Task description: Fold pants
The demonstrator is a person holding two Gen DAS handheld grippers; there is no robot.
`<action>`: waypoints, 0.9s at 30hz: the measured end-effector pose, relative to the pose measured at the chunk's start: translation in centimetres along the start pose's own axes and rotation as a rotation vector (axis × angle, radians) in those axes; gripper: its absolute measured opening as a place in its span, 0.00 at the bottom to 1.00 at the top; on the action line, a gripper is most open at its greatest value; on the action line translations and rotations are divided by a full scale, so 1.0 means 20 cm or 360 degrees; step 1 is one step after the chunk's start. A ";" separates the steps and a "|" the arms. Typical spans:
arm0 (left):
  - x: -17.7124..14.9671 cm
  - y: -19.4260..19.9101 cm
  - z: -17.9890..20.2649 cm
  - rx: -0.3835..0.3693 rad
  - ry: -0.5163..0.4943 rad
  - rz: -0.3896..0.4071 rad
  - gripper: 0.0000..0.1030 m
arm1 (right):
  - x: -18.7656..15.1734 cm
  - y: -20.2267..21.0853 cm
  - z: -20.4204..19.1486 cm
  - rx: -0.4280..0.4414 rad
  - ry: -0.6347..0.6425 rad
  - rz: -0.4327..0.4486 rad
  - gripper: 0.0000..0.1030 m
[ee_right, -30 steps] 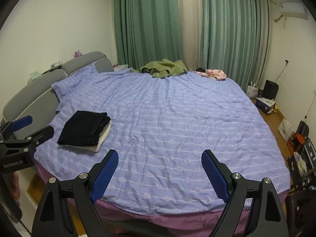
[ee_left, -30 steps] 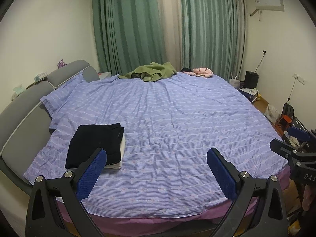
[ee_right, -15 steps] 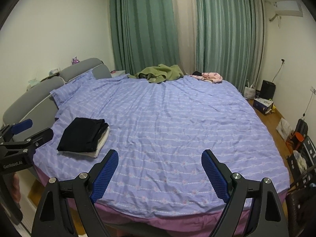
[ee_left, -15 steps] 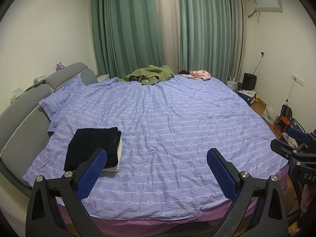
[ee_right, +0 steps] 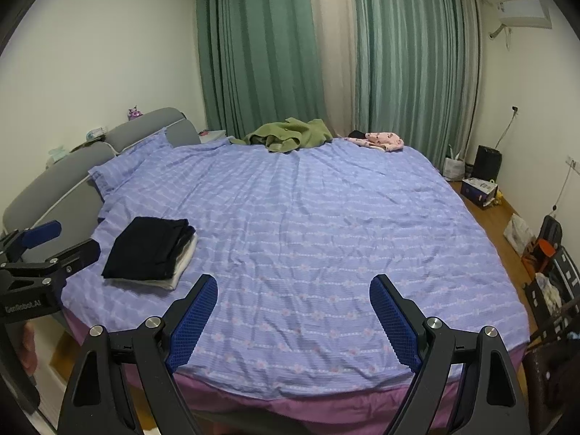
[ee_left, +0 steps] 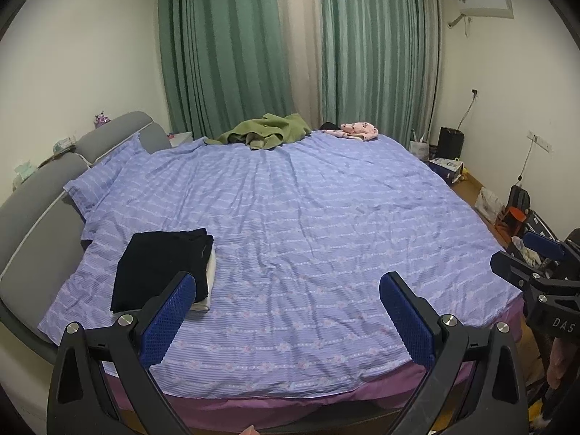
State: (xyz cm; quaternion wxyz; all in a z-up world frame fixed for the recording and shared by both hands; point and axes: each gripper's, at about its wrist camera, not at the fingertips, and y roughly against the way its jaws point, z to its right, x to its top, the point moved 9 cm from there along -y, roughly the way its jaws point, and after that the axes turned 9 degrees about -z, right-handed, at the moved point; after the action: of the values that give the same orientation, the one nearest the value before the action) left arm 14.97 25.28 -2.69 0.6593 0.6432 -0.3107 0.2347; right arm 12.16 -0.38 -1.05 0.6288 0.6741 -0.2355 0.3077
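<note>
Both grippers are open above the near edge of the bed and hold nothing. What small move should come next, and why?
Probably carry both grippers across the bed toward the green garment at the far edge. The left gripper and right gripper stand open and empty. The folded black pants already rest on a white piece, so that stack looks done. The green garment lies crumpled and unfolded; whether it is pants, I cannot tell.

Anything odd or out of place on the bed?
Two crumpled garments lie unfolded at the far edge by the curtains: an olive green one and a pink patterned one. The black folded stack near the headboard looks tidy. Both grippers are open and empty.
</note>
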 end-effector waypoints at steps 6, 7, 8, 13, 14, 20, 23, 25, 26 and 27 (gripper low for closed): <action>-0.01 0.02 0.01 -0.0008 -0.0008 0.0007 1.00 | 0.00 0.00 0.02 -0.0002 -0.0002 -0.0002 0.84; -0.01 0.02 0.02 -0.0006 -0.0015 0.0007 1.00 | 0.00 0.01 0.02 -0.0004 -0.0004 -0.0002 0.84; -0.01 0.02 0.02 0.0002 -0.0019 0.0008 1.00 | -0.01 0.01 0.01 -0.0006 -0.0008 -0.0002 0.84; -0.01 0.02 0.03 0.0036 -0.0042 0.0009 1.00 | -0.02 0.02 0.01 -0.0024 -0.0014 -0.0001 0.84; -0.01 0.01 0.03 0.0044 -0.0043 0.0007 1.00 | -0.02 0.02 0.01 -0.0027 -0.0013 0.0000 0.84; -0.02 0.00 0.04 0.0054 -0.0028 -0.0014 1.00 | -0.03 0.02 0.02 -0.0047 -0.0023 -0.0008 0.84; -0.02 -0.01 0.04 0.0061 -0.0023 -0.0020 1.00 | -0.04 0.02 0.02 -0.0052 -0.0029 -0.0016 0.84; -0.02 -0.01 0.04 0.0058 -0.0022 -0.0022 1.00 | -0.04 0.02 0.03 -0.0055 -0.0031 -0.0019 0.84; -0.02 -0.01 0.04 0.0058 -0.0022 -0.0020 1.00 | -0.04 0.02 0.03 -0.0056 -0.0031 -0.0018 0.84; -0.02 -0.01 0.04 0.0056 -0.0024 -0.0022 1.00 | -0.04 0.02 0.03 -0.0057 -0.0032 -0.0020 0.84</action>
State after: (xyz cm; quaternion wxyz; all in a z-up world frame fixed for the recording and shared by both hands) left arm 14.73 24.47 -3.18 0.6471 0.6586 -0.3070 0.2307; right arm 11.34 -1.03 -1.33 0.6402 0.6673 -0.2431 0.2928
